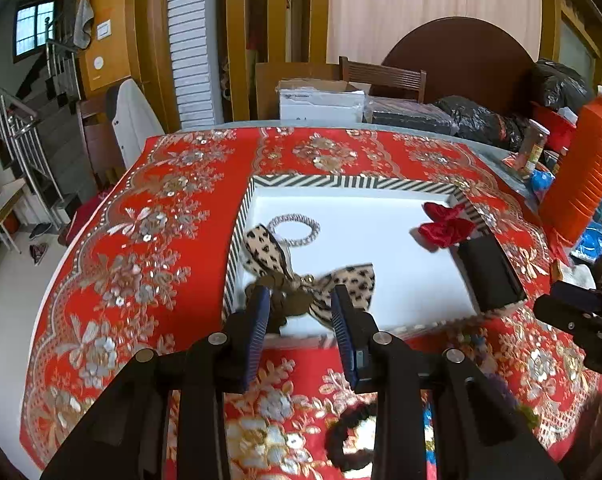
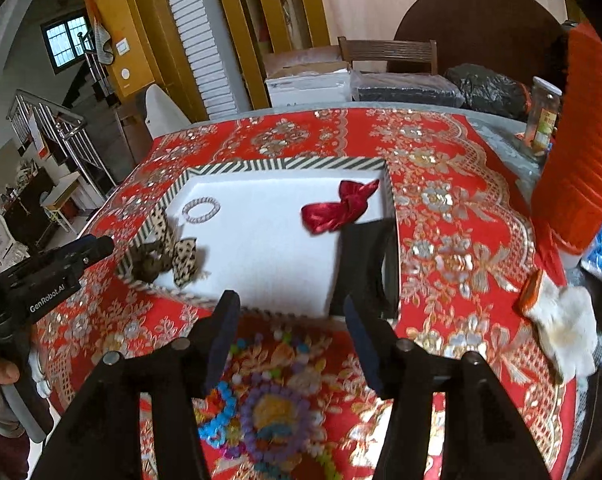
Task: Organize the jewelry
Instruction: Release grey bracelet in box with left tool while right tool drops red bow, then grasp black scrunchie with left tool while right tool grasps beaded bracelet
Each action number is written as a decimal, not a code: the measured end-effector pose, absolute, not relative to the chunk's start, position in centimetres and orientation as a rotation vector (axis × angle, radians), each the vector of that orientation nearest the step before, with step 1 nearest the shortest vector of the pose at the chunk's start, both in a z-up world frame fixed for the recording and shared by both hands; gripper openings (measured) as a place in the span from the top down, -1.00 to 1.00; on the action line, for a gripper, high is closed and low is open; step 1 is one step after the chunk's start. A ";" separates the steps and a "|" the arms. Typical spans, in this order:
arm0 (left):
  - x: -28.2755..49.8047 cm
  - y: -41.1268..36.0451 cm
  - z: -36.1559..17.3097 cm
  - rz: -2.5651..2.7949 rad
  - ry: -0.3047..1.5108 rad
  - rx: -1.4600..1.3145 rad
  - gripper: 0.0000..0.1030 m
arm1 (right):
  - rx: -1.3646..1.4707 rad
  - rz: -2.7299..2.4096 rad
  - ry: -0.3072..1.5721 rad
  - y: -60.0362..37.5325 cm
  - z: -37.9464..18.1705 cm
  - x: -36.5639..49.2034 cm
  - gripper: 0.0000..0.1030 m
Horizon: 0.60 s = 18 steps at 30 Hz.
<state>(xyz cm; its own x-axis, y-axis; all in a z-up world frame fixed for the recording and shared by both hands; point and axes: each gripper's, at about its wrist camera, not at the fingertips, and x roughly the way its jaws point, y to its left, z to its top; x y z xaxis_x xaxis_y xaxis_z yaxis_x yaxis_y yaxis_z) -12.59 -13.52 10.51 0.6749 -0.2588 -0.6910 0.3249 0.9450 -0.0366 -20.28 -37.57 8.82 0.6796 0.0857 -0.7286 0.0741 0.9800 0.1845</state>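
Observation:
A striped-rim tray (image 1: pixel 313 181) with a white floor lies on the red cloth. In it are a leopard-print bow (image 1: pixel 297 268), a silver bracelet (image 1: pixel 295 229), a red bow (image 1: pixel 447 224) and a black box (image 1: pixel 489 272). My left gripper (image 1: pixel 301 312) is open over the tray's near rim, just before the leopard bow. A black scrunchie (image 1: pixel 351 438) lies below it on the cloth. My right gripper (image 2: pixel 291 320) is open above several coloured bead bracelets (image 2: pixel 257 412). The tray (image 2: pixel 285 165), leopard bow (image 2: pixel 173 258) and red bow (image 2: pixel 341 206) show ahead.
An orange ribbed container (image 1: pixel 585 168) and a jar (image 2: pixel 543 118) stand at the right. A white glove (image 2: pixel 561 326) lies on the cloth's right side. Boxes and black bags (image 1: pixel 481 120) crowd the far edge. The table drops off at the left.

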 end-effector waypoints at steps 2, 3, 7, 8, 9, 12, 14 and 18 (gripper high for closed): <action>-13.3 -13.4 10.5 -0.329 0.762 0.089 0.55 | 0.203 0.002 0.825 -37.4 8.7 -20.7 -0.12; -13.5 -13.4 10.5 -0.331 0.761 0.089 0.55 | 0.205 0.005 0.824 -37.4 8.7 -21.0 -0.12; -14.5 -13.2 10.3 -0.335 0.767 0.083 0.55 | 0.201 0.010 0.828 -36.9 8.4 -21.6 -0.13; -14.7 -13.1 10.2 -0.334 0.768 0.083 0.55 | 0.197 0.012 0.831 -36.8 8.3 -21.7 -0.13; -14.9 -13.0 10.1 -0.332 0.769 0.085 0.55 | 0.193 0.015 0.834 -36.6 8.2 -21.8 -0.13; -15.2 -12.7 9.8 -0.329 0.780 0.085 0.55 | 0.189 0.025 0.838 -36.4 8.2 -22.0 -0.13; -15.3 -12.3 9.5 -0.330 0.799 0.079 0.55 | 0.183 0.027 0.841 -36.3 8.1 -22.2 -0.13; -15.5 -11.5 9.0 -0.333 0.822 0.070 0.55 | 0.187 0.030 0.848 -36.4 8.0 -22.6 -0.13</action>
